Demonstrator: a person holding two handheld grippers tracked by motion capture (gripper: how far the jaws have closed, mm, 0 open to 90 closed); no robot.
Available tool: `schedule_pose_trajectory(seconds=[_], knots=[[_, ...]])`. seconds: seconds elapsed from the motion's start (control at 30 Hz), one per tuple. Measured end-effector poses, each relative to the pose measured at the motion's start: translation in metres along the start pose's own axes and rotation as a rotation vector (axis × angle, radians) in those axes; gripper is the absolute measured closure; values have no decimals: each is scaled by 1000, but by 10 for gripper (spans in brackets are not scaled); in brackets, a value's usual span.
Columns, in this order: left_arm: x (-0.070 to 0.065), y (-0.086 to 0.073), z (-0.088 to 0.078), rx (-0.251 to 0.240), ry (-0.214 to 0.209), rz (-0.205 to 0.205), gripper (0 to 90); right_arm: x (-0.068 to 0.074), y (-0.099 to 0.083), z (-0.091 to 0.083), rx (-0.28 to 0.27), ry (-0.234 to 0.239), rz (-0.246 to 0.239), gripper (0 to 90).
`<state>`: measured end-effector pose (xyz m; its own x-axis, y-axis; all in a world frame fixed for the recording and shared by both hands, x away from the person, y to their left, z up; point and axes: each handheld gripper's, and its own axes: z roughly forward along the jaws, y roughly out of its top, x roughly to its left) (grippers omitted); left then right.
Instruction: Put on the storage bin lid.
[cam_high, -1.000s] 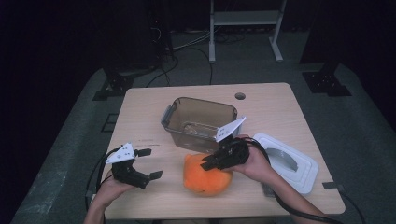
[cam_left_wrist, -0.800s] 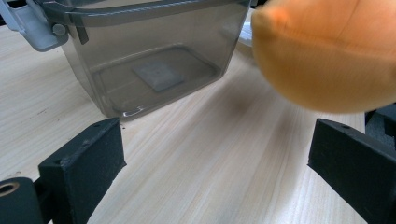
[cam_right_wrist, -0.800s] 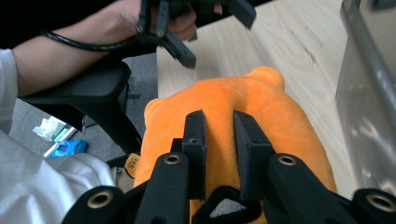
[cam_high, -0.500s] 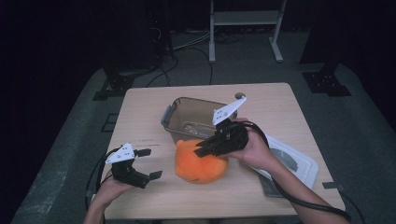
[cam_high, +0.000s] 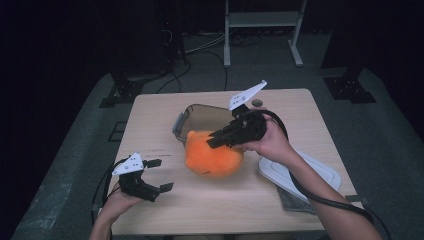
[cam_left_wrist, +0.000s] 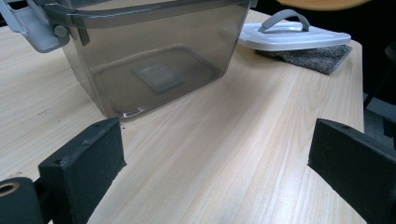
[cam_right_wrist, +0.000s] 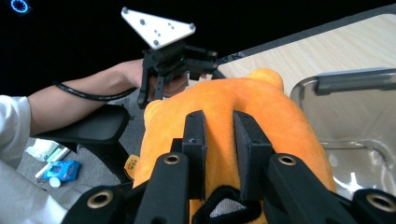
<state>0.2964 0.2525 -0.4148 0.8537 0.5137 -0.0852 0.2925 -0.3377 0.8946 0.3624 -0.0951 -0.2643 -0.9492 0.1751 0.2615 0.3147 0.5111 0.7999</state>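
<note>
Two grippers, one soft toy, one box, catalogued as they stand.

Item: orange plush toy, rounded and soft-bodied, at the centre of the high view, hanging clear of the pale wooden table or nearly so; contact with the tabletop cannot be told. Its bulk overlaps the near rim of the box.

Item: right gripper, black, two-jawed, centre of the high view. Jaws drawn together, pinching a fold of the toy's fabric.

Item: left gripper, lower left of the high view, low over the table, jaws spread wide, nothing between them. Well apart from the toy.

Item: smoke-grey translucent plastic box with grey latch handles, open, just above the toy in the high view. Apart from a flat square patch on its floor, it holds nothing.

Item: white flat lid with handle, lower right of the high view, on a grey cloth.

Governing relation: the box mouth lies directly beyond and up-frame of the held toy, so the right hand, already nearer, likely carries it onward over the rim.
</note>
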Motion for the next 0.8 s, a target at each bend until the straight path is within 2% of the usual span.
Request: schedule_pose_trajectory(seconds=[0.53, 0.8], knots=[[0, 0, 0, -4, -4, -4, 29, -24, 28, -4, 2, -43, 23, 753], [0, 0, 0, -8, -9, -2, 29, -37, 37, -3, 0, -57, 38, 753]])
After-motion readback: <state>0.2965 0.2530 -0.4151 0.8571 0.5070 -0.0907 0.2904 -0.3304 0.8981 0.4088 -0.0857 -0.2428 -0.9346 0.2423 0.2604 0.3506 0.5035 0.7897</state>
